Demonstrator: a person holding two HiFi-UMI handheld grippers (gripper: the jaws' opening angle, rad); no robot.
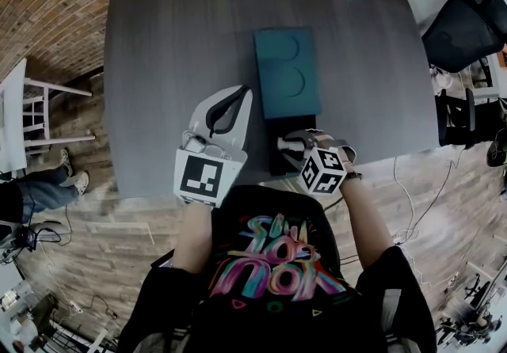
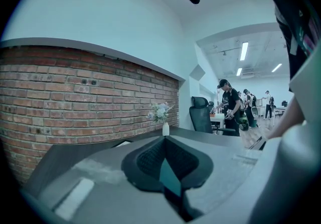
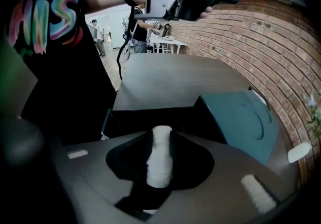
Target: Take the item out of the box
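Lifting the white item (image 3: 159, 165) cleanly is the step in hand, as I judge it. My right claw (image 3: 160, 135) points steeply down into the open box (image 1: 277, 166) at the near edge of the table (image 1: 158, 66). The item stands upright between its jaws. The tips lie against it on both sides near its top, so I read the claw as narrowed onto the item, not just straddling it. The inside of the box is dark, so I cannot tell whether the item's foot rests on the floor or hangs clear.

The hold sits high and the item looks lumpy, perhaps soft. I would squeeze only enough to stop it slipping. Then I would draw it straight up along its own length, keeping the wrist from rolling, so the lower end does not swing into a wall. Once it clears the rim, I would carry it to bare table. That means keeping away from the teal lid (image 1: 287, 70), which lies flat against the box's far side.

My left claw (image 1: 246, 90) hangs just left of the box, nearly level, with its tips together and nothing pinched that I can see. A teal sliver shows behind its tips, probably the lid beyond. If the box starts to rise with the item, that claw is well placed to press on the rim.
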